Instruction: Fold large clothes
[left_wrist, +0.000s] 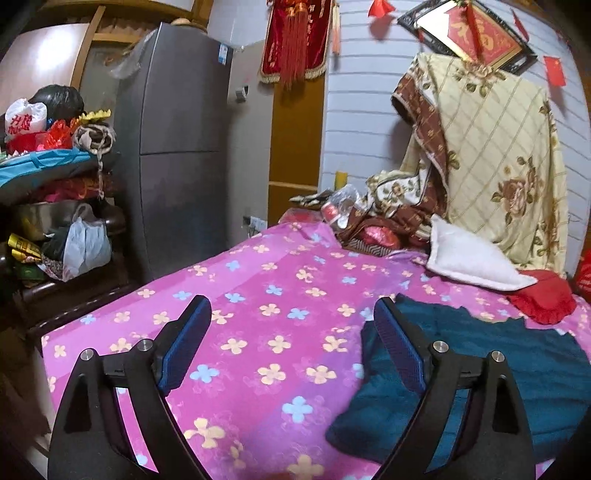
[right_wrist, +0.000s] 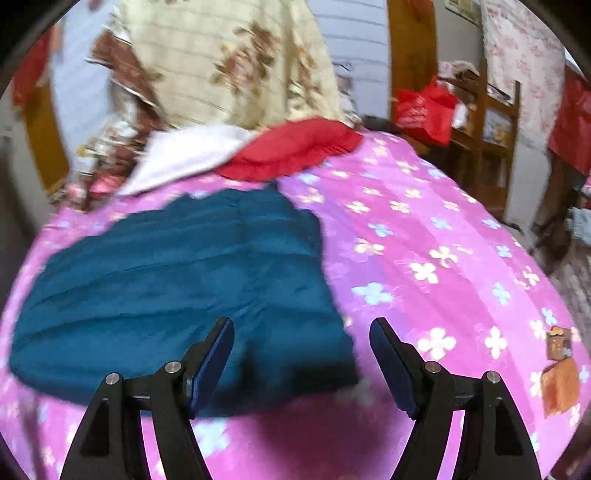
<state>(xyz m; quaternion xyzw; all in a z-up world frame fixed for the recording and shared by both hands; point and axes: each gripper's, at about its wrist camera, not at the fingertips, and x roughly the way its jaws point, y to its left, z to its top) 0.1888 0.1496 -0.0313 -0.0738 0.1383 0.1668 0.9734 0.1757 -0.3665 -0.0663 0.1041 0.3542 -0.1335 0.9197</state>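
Note:
A dark teal garment (right_wrist: 177, 273) lies folded into a rough rectangle on the pink flowered bedspread (right_wrist: 424, 240). In the left wrist view the same teal garment (left_wrist: 517, 369) lies at the right, partly behind the right finger. My left gripper (left_wrist: 291, 314) is open above the bedspread (left_wrist: 258, 332), to the left of the garment, with nothing between its pads. My right gripper (right_wrist: 301, 332) is open too, above the garment's near right corner, holding nothing. The right wrist view is blurred.
A white pillow (left_wrist: 469, 258) and a red cushion (left_wrist: 543, 299) lie at the head of the bed under a cream flowered blanket (left_wrist: 498, 158). A grey fridge (left_wrist: 177, 147) and a cluttered shelf (left_wrist: 55, 166) stand at the left. A wooden shelf (right_wrist: 491, 122) stands right.

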